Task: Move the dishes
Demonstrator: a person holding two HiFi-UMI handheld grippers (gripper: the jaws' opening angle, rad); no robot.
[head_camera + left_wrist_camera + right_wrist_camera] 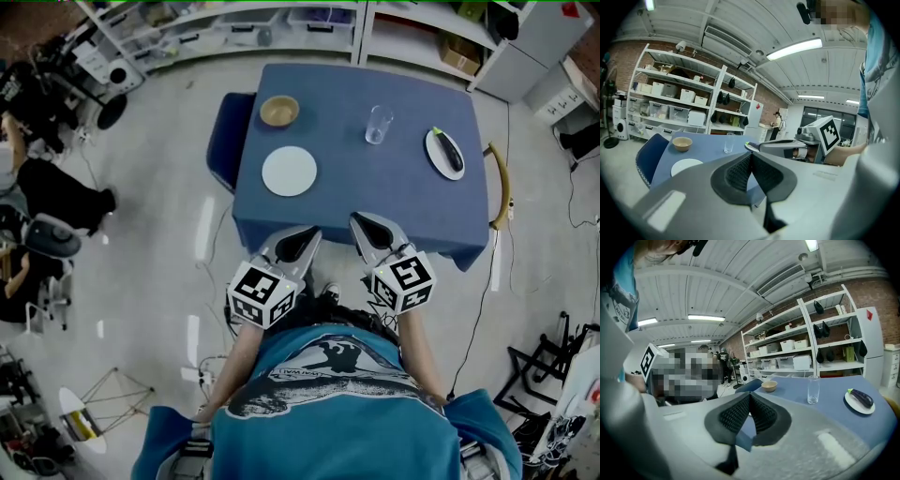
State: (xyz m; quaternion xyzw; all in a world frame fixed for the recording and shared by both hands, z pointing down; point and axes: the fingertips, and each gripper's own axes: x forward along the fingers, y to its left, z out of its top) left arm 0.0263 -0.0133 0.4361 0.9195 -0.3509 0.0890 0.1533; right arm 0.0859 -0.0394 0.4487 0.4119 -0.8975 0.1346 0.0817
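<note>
Holding both claws side by side, the person stands at the near edge of the surface (375, 202). The left claw (750, 158) has its jaws pressed together with nothing between them. The right claw (749, 398) has its jaws together too, and it is also empty. Both claws point toward the far side and touch no dish. On the blue surface the bowl (279, 111) stands at the far left corner. The empty white plate (289, 172) lies a little nearer than the bowl, on the left side, and of all the dishes it is the closest to the left claw. The glass (378, 124) stands upright in the far middle part, apart from the other dishes. At the right side lies a second plate (434, 155) with a dark eggplant (450, 152) on it. A blue chair (223, 141) stands at the left edge of the surface, beside the bowl. Shelves (234, 28) with boxes stand beyond the far edge.
</note>
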